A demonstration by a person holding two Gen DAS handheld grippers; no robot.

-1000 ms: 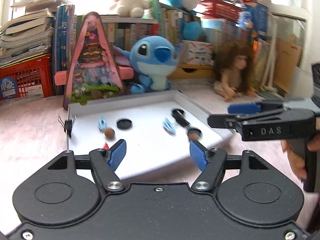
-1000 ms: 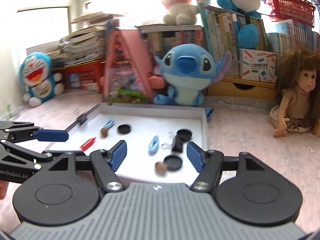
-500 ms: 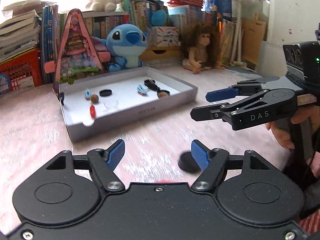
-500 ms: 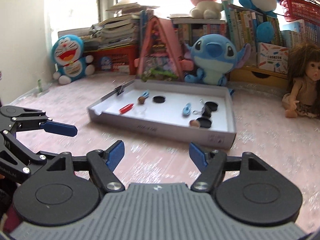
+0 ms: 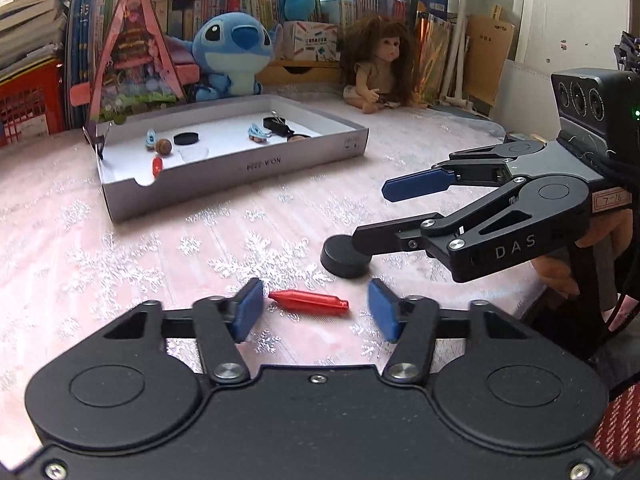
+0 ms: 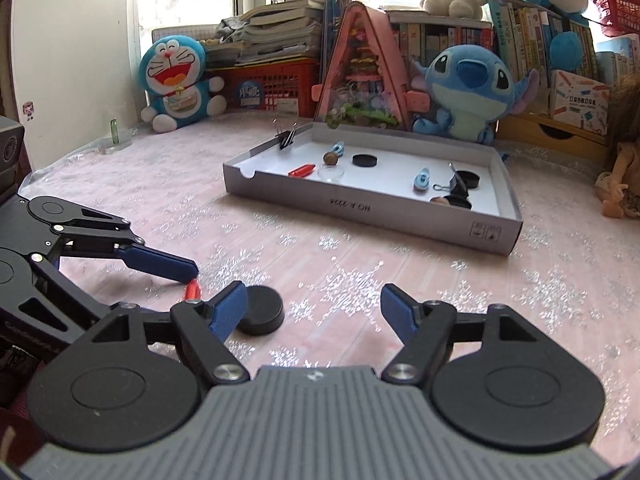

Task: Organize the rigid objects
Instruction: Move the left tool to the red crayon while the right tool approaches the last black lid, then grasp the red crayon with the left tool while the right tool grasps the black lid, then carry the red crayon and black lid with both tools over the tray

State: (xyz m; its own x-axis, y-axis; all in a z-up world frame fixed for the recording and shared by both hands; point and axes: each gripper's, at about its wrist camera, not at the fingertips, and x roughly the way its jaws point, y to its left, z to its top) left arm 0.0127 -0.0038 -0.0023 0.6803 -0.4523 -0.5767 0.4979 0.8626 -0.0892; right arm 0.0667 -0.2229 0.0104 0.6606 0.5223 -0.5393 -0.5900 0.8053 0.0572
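A slim red spindle-shaped piece (image 5: 308, 301), pointed at both ends, lies flat on the pink snowflake-patterned tabletop (image 5: 168, 248) at lower centre of the left wrist view, between the blue fingers (image 5: 249, 309) of the left gripper (image 5: 316, 312); the fingers are closing around it but a gap shows on each side, so nothing is clenched. Just above and to the right sits a thick black disc (image 5: 345, 257), with the lower finger of the right gripper (image 6: 314, 312) against its top edge in that view. In the right wrist view the same disc (image 6: 261, 315) lies beside the left-hand finger, and the fingers stand wide and released. The white tray (image 5: 240, 168), upper left, holds small odds and ends. A second ago both grippers hung over the tray; now they sit low over the bare tabletop in front of it
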